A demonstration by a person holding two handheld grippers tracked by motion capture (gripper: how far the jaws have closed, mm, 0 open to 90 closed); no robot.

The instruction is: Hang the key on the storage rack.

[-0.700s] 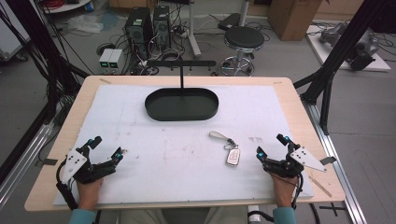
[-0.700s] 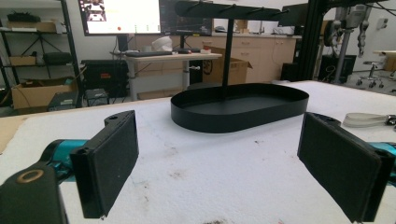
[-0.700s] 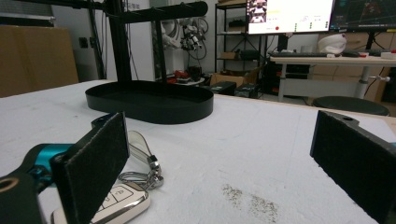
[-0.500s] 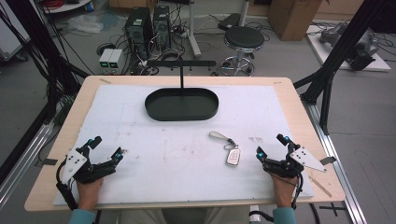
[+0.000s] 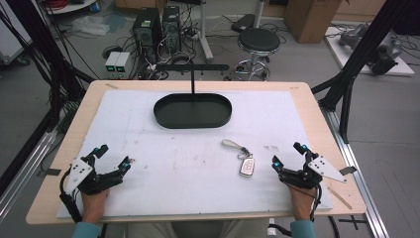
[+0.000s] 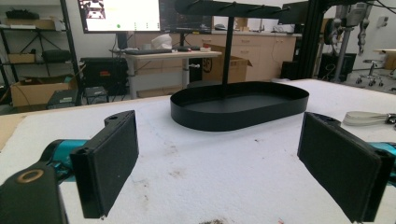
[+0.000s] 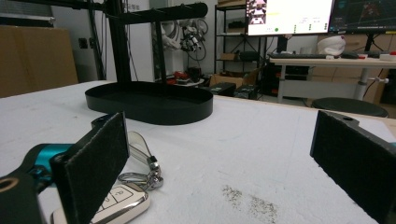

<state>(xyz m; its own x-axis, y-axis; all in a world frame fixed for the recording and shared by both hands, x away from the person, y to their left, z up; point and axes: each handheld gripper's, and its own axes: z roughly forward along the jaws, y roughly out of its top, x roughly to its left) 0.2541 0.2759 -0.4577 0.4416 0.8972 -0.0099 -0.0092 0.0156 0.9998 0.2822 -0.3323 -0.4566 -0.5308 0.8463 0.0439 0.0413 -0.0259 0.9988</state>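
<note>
Table (image 5: 69, 148): light wooden top covered by a white mat (image 5: 173, 168), faintly speckled with dark marks.
Tray (image 5: 192, 111): black oval dish at 12 o'clock on the mat, well apart from both claws; a thin black post rises from it and carries a horizontal bar (image 5: 192, 67).
Key fob (image 5: 246, 165): silver-and-white fob lying flat on the mat at about 4 o'clock from the tray, just to the 9 o'clock side of the right claw; in the right gripper view it sits beside the near jaw, not between the pads.
Strap (image 5: 233, 145): pale loop joined to the fob by metal rings, stretching toward 11 o'clock.
Left claw (image 5: 113, 157): at 7 o'clock on the mat, held in a hand (image 5: 92, 204); jaws wide apart, nothing between them, aimed toward the tray.
Right claw (image 5: 287, 154): at 5 o'clock on the mat, held in a hand (image 5: 300, 198); jaws wide apart, nothing between them.
Surroundings: a round stool (image 5: 258, 40) and computer towers (image 5: 157, 25) on the floor beyond the table.
</note>
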